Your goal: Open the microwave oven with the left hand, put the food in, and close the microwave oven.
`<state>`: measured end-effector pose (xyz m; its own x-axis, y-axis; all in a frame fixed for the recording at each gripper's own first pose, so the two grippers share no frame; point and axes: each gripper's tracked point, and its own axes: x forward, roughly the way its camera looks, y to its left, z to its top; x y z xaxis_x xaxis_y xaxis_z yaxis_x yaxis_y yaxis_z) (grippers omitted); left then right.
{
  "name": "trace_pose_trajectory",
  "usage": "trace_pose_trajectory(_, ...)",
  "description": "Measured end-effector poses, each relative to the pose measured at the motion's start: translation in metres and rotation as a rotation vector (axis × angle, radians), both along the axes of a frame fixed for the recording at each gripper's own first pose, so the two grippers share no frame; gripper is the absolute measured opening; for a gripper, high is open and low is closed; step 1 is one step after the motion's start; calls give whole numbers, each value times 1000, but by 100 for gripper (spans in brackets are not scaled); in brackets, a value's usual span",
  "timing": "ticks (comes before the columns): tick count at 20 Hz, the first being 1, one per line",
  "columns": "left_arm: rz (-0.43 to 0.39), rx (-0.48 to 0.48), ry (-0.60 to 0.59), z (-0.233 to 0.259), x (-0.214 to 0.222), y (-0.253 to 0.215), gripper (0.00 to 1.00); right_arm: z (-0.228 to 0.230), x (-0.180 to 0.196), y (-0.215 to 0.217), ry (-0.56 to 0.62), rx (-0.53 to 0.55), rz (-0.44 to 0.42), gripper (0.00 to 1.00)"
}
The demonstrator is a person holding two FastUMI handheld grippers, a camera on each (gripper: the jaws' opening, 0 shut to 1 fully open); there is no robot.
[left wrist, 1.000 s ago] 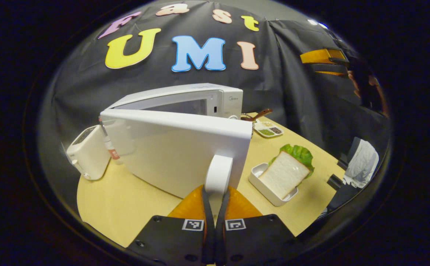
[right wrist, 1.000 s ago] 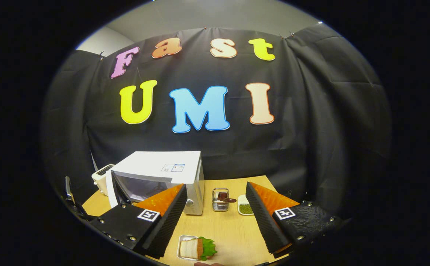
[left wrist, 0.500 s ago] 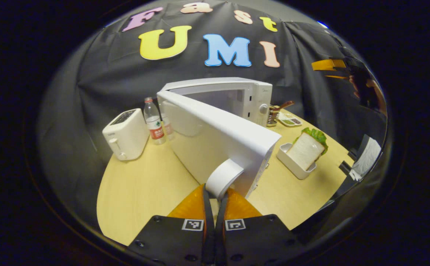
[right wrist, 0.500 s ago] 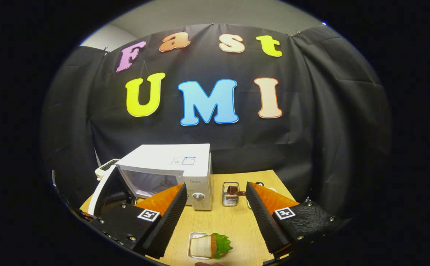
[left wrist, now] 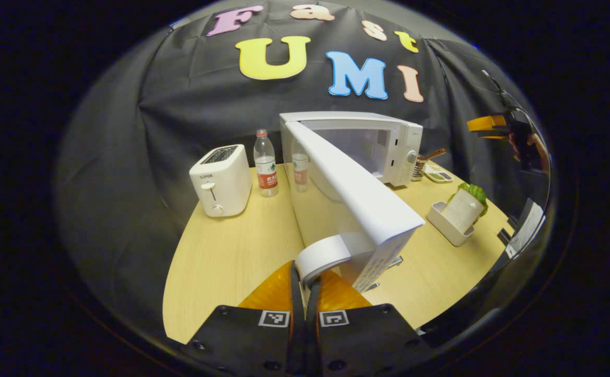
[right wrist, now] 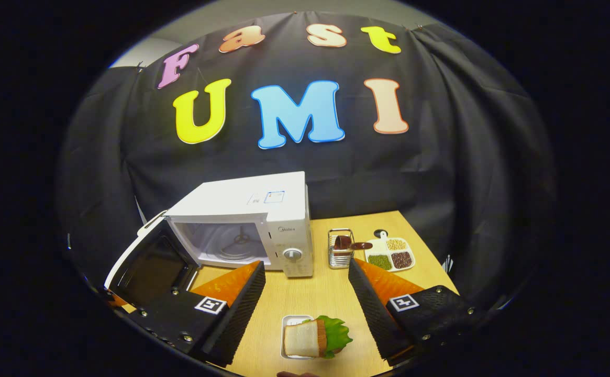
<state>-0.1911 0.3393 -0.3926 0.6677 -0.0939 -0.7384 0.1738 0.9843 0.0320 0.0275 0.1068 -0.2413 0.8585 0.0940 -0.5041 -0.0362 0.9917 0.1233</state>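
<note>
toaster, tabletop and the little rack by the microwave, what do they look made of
Toaster: likely plastic, smooth white shell with soft sheen. Tabletop: probably wood or laminate, pale matte with faint grain. Rack: seemingly metal wire, thin shiny bars.

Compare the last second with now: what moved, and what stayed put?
The microwave door swung much wider, pulled by the left gripper, whose jaws stayed clamped on the door handle. The right gripper kept hovering open above the sandwich in its tray. Toaster and bottle did not move.
</note>
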Motion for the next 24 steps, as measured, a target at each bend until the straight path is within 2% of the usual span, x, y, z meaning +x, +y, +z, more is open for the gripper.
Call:
trace_pose_trajectory(5, -52, -7, -11, -1, 1, 9, 7, -52, -7, -2, 174, 147, 35, 98)
trace_pose_trajectory(6, -59, -16, -14, -1, -1, 10, 10, -64, -10, -6, 218, 169, 34, 98)
trace_pose_trajectory(7, -58, -27, -14, -4, -1, 11, 12, -75, -13, -11, 261, 183, 34, 94)
trace_pose_trajectory(8, -45, -33, -31, -1, 0, 16, 22, -86, -17, -16, 297, 201, 39, 98)
trace_pose_trajectory(9, -30, -35, -36, -1, 1, 20, 31, -98, -21, -20, 339, 212, 37, 98)
trace_pose_trajectory(10, -15, -40, -46, -3, 2, 25, 51, -109, -27, -25, 383, 223, 41, 98)
trace_pose_trajectory(12, 11, -43, -53, -3, -1, 30, 69, -131, -40, -31, 462, 243, 49, 98)
trace_pose_trajectory(13, 18, -43, -51, -3, -3, 30, 72, -139, -47, -32, 496, 256, 56, 98)
trace_pose_trajectory(14, 23, -38, -49, -4, -3, 31, 77, -146, -54, -31, 525, 279, 67, 94)
trace_pose_trajectory(15, 24, -28, -46, -3, -3, 30, 82, -152, -60, -28, 553, 298, 79, 98)
trace_pose_trajectory(16, 21, -19, -44, -3, -5, 27, 80, -159, -67, -27, 576, 303, 89, 97)
trace_pose_trajectory(19, 21, 25, -60, 7, -14, 27, 82, -178, -81, -28, 635, 292, 125, 97)
trace_pose_trajectory(22, 107, 70, -68, 28, -37, 50, 92, -191, -84, -25, 678, 299, 143, 97)
trace_pose_trajectory(24, 169, 93, -132, 61, -40, 53, 97, -193, -84, -21, 690, 310, 160, 97)
